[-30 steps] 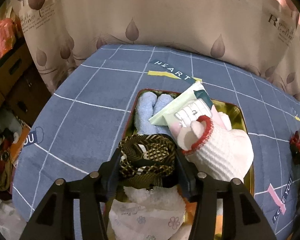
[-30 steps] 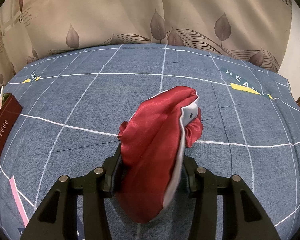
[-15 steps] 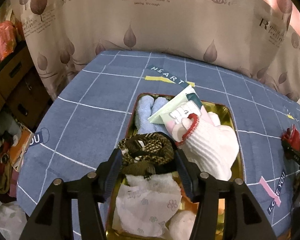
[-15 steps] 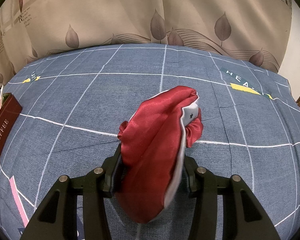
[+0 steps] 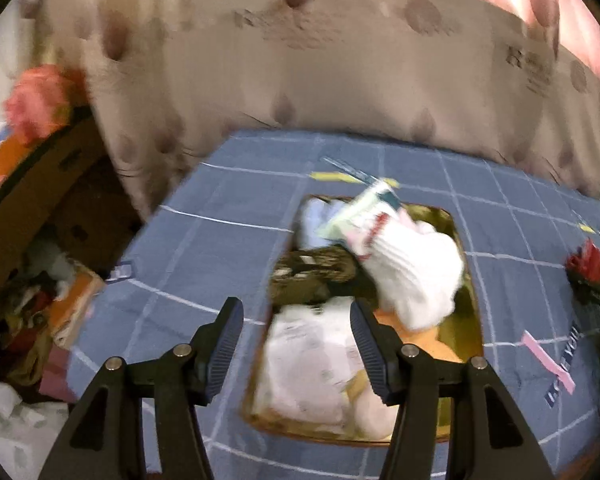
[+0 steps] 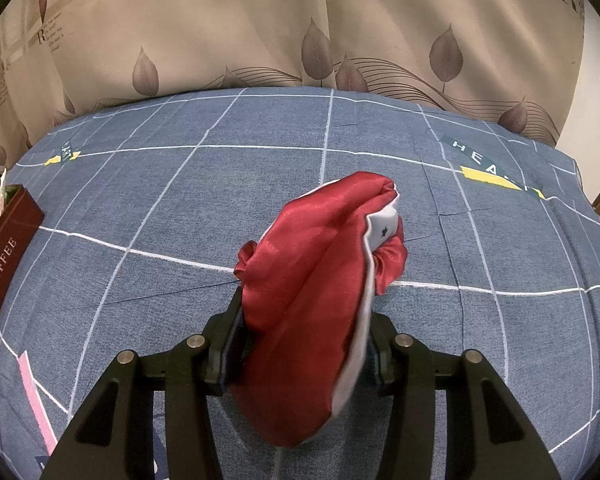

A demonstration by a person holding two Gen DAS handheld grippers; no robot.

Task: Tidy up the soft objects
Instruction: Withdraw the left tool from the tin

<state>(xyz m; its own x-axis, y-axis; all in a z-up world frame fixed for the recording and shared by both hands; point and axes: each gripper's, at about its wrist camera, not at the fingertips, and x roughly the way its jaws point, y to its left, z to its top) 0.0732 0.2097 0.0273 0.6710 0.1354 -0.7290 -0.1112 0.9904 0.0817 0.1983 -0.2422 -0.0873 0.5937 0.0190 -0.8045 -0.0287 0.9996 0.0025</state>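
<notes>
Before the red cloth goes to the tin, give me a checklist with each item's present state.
1. Right tongs shut on the red satin cloth: ok.
2. Cloth fully gathered: not ok, a fold hangs below the tongs.
3. Left tongs open and holding nothing: ok.
4. Patterned brown scarf lying in the gold tin: ok.
5. Free room in the tin: cannot tell; the left view is blurred, and the white knit glove and white floral cloth cover much of it.
6. Left tongs out of the path to the tin: not ok, they hover over its near edge.
</notes>
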